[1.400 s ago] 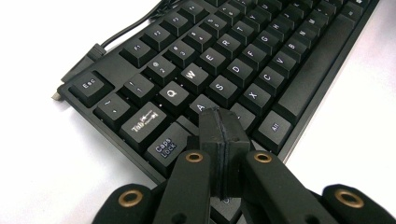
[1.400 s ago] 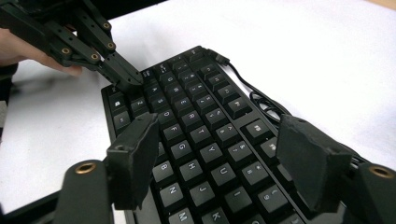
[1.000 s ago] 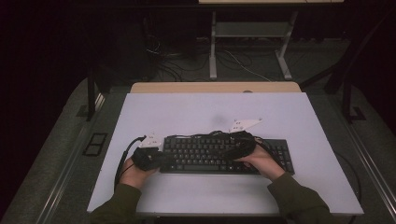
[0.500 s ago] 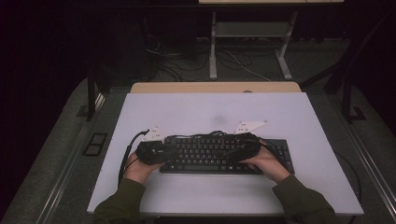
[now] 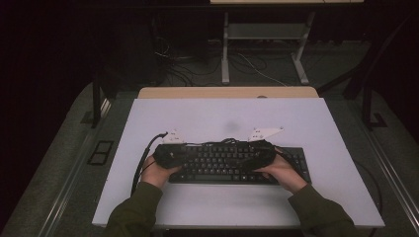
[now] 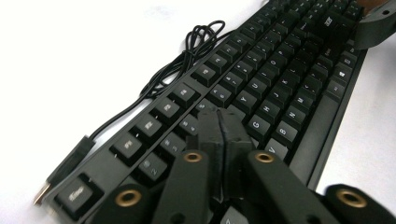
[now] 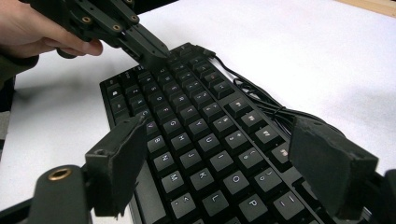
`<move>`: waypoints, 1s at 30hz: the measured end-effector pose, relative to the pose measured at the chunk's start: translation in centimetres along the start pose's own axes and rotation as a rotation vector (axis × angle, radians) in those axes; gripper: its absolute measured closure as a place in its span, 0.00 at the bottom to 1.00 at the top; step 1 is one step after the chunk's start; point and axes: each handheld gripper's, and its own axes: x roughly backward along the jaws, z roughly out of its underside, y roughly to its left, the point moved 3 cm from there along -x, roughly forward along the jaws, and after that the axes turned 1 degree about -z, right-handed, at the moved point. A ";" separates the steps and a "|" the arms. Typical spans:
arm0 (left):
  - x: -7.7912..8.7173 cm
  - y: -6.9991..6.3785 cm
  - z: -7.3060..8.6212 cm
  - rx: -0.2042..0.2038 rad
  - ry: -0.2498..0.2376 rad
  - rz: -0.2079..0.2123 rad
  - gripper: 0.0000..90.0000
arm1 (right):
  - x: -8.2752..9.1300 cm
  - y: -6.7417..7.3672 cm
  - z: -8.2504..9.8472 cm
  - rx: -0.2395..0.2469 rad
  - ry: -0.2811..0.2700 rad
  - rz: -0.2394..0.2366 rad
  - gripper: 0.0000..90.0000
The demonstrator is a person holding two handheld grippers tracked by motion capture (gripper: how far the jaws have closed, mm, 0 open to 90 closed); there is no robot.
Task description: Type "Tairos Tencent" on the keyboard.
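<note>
A black keyboard [image 5: 237,163] lies on the near half of the white table [image 5: 321,123], its thin cable [image 6: 187,56] bunched in a loose coil just behind it. The left gripper [image 6: 223,126] has just been closing and its jaws now meet with nothing between them, the tips low over the keys near the board's left end (whether they touch a key cannot be told). The right gripper [image 7: 224,154] hovers over the right half with its jaws spread wide, empty.
</note>
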 end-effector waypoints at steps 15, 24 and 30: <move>-1.9 -0.2 0.3 -0.019 0.053 -0.012 0.99 | 0.1 -0.1 -0.1 -0.003 -0.012 0.008 0.21; -2.0 0.0 0.6 -0.016 0.066 -0.019 0.99 | 0.1 -0.1 -0.1 -0.005 -0.009 0.009 0.21; -1.8 0.0 0.8 -0.016 0.057 -0.023 0.99 | 0.2 -0.2 -0.1 -0.004 -0.008 0.008 0.21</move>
